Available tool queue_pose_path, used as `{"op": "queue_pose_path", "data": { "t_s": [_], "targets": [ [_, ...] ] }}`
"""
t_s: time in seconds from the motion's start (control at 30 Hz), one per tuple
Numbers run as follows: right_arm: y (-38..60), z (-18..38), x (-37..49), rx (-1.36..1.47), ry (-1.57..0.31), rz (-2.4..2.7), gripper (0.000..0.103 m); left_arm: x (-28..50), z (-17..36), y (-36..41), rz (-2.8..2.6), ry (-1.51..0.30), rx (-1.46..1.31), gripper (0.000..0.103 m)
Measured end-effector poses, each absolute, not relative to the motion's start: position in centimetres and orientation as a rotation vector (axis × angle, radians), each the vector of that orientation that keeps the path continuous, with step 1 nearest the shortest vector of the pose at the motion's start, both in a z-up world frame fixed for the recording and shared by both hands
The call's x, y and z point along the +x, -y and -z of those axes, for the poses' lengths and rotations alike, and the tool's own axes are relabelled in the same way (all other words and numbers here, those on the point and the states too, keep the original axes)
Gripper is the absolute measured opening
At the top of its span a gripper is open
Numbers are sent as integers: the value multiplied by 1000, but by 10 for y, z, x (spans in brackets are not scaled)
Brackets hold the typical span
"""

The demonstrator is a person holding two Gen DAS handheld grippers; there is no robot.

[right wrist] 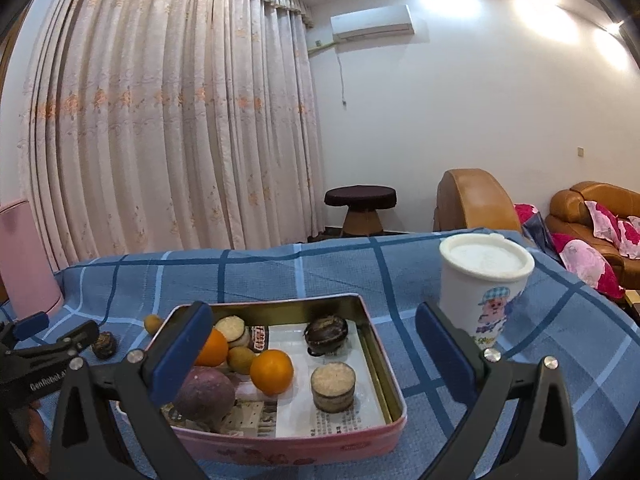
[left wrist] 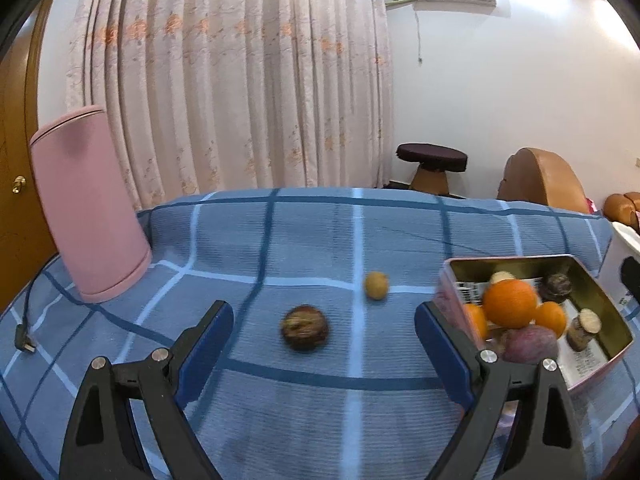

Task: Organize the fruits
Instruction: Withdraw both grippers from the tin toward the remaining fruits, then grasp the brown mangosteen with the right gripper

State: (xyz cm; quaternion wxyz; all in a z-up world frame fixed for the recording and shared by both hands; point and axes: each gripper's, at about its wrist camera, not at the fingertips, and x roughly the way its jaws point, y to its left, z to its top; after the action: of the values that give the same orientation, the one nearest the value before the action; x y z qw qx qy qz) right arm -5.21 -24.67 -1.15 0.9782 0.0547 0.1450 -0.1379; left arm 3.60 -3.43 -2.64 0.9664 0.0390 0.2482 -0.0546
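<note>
Blue checked cloth [left wrist: 312, 412]. Pink cylinder [left wrist: 90, 208] stands upright far left; white cup [right wrist: 482, 284] upright, right of the tin [right wrist: 384, 364]. Tin holds oranges [right wrist: 272, 372], a purple fruit [right wrist: 206, 396] and dark round pieces. Loose on the cloth: dark fruit [left wrist: 305, 328] and small yellow fruit [left wrist: 376, 286], both roundish, no clear long axis. Left gripper [left wrist: 324, 344] jaws wide apart, empty, dark fruit just ahead between them. Right gripper [right wrist: 314, 352] jaws apart, over the tin.

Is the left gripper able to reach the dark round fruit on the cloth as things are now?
Probably yes. The left gripper is open, and the dark round fruit lies on bare cloth just ahead between its fingers, with nothing in the way. The tin sits off to the right.
</note>
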Motion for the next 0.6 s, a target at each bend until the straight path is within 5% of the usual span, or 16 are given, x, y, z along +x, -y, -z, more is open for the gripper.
{"op": "queue_pose_path", "data": {
  "t_s": [0.27, 0.6],
  "targets": [
    [221, 14, -45, 79, -343, 216, 74, 50, 28, -16, 2, -508, 70, 93],
    [165, 19, -20, 48, -408, 114, 53, 66, 31, -64, -89, -536, 53, 93]
  ]
}}
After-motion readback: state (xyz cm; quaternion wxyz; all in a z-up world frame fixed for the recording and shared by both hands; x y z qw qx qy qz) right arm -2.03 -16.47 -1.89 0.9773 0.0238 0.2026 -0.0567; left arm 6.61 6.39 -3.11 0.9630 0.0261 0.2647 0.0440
